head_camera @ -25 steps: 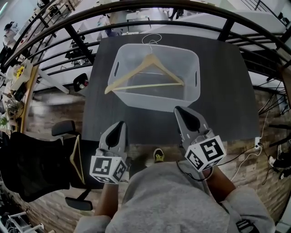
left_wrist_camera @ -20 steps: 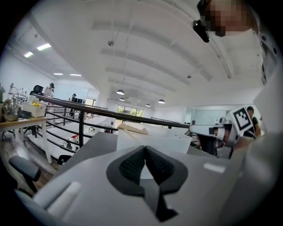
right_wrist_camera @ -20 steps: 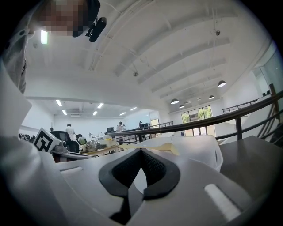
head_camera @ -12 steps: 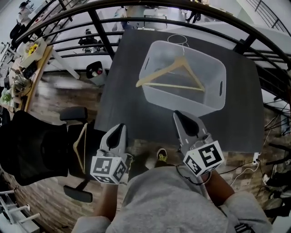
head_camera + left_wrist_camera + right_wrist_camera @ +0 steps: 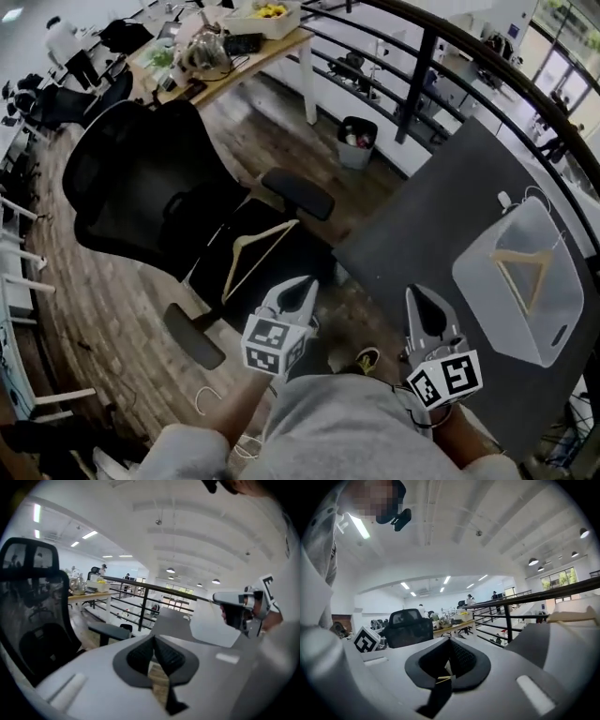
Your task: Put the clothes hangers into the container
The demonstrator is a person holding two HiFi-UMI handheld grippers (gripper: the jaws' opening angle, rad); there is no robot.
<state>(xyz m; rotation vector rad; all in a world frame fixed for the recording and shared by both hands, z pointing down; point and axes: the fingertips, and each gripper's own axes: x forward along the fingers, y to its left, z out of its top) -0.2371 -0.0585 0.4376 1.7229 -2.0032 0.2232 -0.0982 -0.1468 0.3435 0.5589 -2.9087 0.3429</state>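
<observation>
Wooden hanger [image 5: 272, 232] on the chair [image 5: 141, 178] now lies at eleven o'clock and the container [image 5: 478, 281] has swung to three. Fetch it; your left gripper [image 5: 307, 282] and right gripper [image 5: 414, 292] are clenched, empty.

Floor: brown wood planks [image 5: 112, 309].
Chair: black mesh office chair [image 5: 141, 178] standing on the planks, left of the table.
Table: dark grey tabletop [image 5: 422, 234] next to a black railing [image 5: 422, 80].
Desk: cluttered wooden desk [image 5: 253, 47] farther off, with a bin [image 5: 356, 141] near the railing.
Ceiling: white, with round lamps [image 5: 533, 561] and strip lights.
</observation>
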